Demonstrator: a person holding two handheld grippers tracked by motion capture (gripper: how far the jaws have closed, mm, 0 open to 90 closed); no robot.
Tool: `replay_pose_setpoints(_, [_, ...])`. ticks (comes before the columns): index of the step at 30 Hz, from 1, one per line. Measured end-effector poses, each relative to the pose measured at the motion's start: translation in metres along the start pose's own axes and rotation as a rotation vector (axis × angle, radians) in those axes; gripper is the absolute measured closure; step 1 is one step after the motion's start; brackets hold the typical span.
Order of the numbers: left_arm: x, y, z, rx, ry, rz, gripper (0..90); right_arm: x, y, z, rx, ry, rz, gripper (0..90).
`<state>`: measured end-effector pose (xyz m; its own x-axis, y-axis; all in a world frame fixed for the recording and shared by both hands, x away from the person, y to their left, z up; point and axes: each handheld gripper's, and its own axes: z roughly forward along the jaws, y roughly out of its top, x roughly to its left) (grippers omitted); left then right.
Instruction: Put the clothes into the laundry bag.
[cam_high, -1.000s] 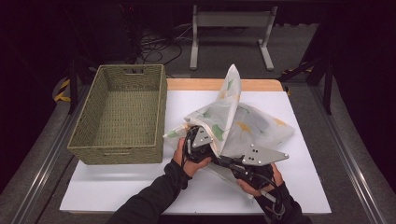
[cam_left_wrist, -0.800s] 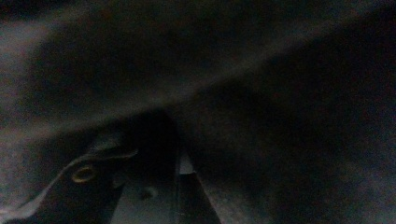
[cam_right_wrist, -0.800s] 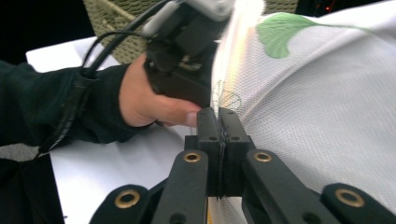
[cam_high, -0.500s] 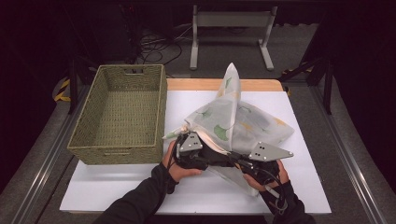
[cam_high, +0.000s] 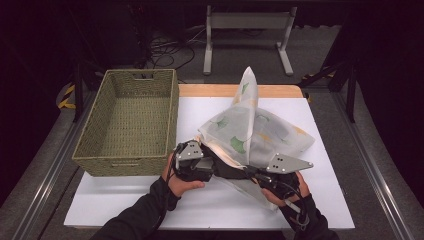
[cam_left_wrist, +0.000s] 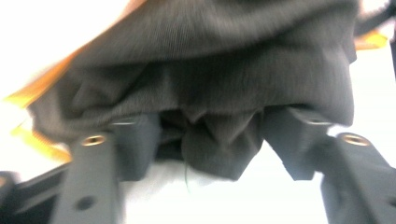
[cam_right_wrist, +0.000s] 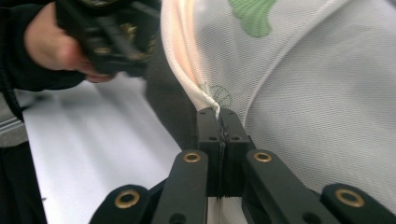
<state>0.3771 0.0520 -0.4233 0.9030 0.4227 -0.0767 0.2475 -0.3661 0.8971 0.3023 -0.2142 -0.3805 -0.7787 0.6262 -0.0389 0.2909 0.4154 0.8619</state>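
The mesh bag (cam_high: 257, 131) lies on the white table (cam_high: 200, 210), just right of the basket (cam_high: 125, 120), one corner of it standing up. A dark garment (cam_left_wrist: 210, 84) sits in the bag's mouth, at the edge nearest me.

My right gripper (cam_right_wrist: 218, 140) is clamped tight on the pale rim of the bag, right at the seam, and holds that lip up off the table. My left gripper (cam_left_wrist: 210, 135) points into the opening from the basket side. Its jaws have just been closing and now stand about halfway, with a bunched fold of the garment hanging between them; I judge the pads (cam_left_wrist: 135, 144) flank the fold but do not yet press it.

To do this well, I think I should keep the right grip steady and raised so the mouth stays wide, then close the left on the thick part of the fold, not a loose corner, before moving the garment. I must take cloth only and catch none of the mesh.

In the high view, both grippers (cam_high: 192, 162) (cam_high: 260, 175) meet at the bag's near edge, well apart from the basket's far wall.
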Motion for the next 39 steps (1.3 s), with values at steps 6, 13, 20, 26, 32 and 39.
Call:
replay_pose_setpoints(6, [0.005, 0.010, 0.025, -0.061, 0.033, -0.020, 77.0, 0.006, -0.001, 0.006, 0.022, 0.069, -0.024, 89.5])
replay_pose_setpoints(13, [0.013, 0.019, 0.041, -0.129, 0.137, -0.068, 79.0, 0.010, 0.000, 0.000, 0.002, 0.159, -0.020, 89.5])
replay_pose_setpoints(20, [0.021, 0.011, 0.036, -0.120, 0.094, -0.081, 72.7, 0.001, -0.011, 0.001, 0.086, 0.004, -0.037, 89.5])
replay_pose_setpoints(26, [0.007, -0.007, 0.015, 0.008, 0.084, 0.012, 33.6, -0.013, -0.016, -0.004, 0.058, -0.099, -0.005, 89.6])
replay_pose_setpoints(32, [-0.001, -0.012, 0.031, 0.112, 0.038, -0.006, 15.6, -0.013, -0.017, -0.001, 0.066, -0.086, -0.008, 89.6])
replay_pose_setpoints(39, [0.011, -0.005, 0.058, 0.045, 0.108, -0.100, 17.9, -0.008, -0.023, 0.015, 0.128, -0.039, -0.026, 89.5])
